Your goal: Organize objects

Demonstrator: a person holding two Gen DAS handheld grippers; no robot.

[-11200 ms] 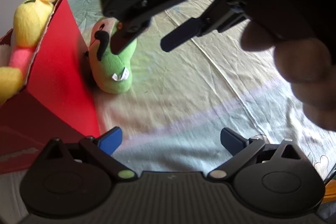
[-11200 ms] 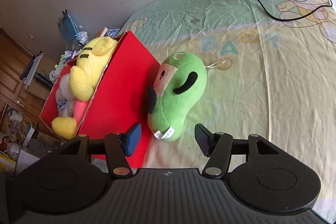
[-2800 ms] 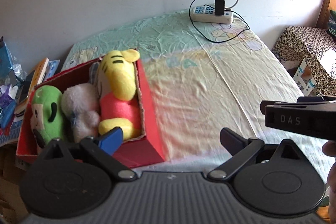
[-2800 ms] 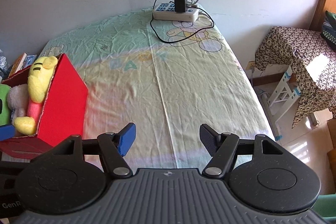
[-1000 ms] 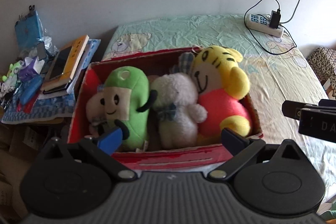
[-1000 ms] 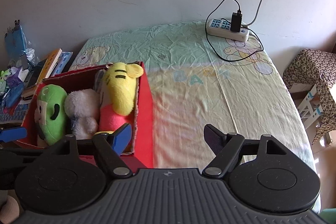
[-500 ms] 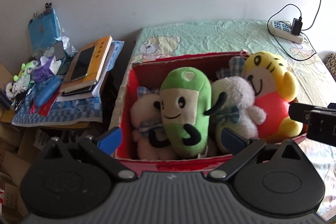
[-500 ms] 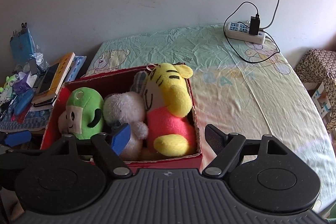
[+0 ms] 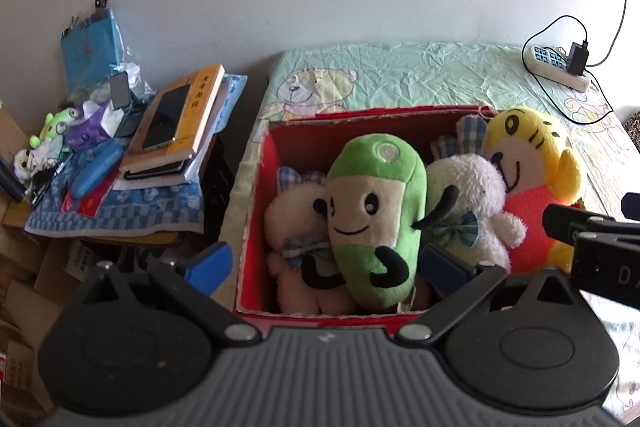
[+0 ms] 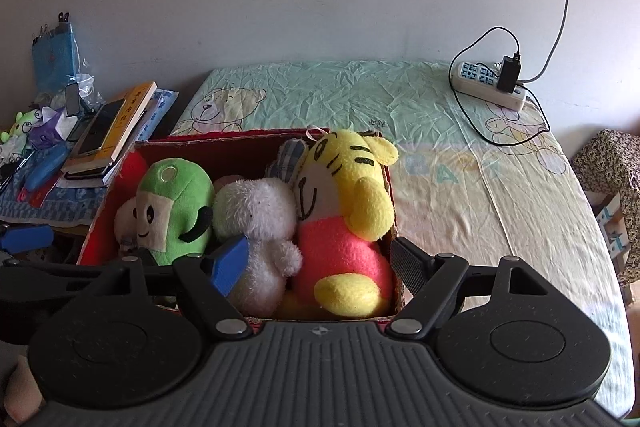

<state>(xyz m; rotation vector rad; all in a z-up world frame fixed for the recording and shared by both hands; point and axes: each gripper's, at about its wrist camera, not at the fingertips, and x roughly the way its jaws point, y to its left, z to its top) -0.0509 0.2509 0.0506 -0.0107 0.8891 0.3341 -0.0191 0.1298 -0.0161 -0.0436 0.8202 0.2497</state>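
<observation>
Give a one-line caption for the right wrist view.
Open right tool above a red box on the bed, packed with green, white and yellow plush toys.

The supporting surface is a bed covered by a wrinkled pale green and yellow cartoon-print sheet [image 10: 440, 163]. Reference landmark: the open red cardboard box [image 10: 248, 143], which rests directly on the sheet at the bed's near left corner. A teddy-bear print [image 10: 224, 107] lies on the sheet just behind the box. A white power strip [image 10: 486, 85] with a black plug adapter [image 10: 509, 75] sits well apart from the box, at the far right corner against the wall. A black cable [image 10: 480, 131] loops over the sheet near the strip.
</observation>
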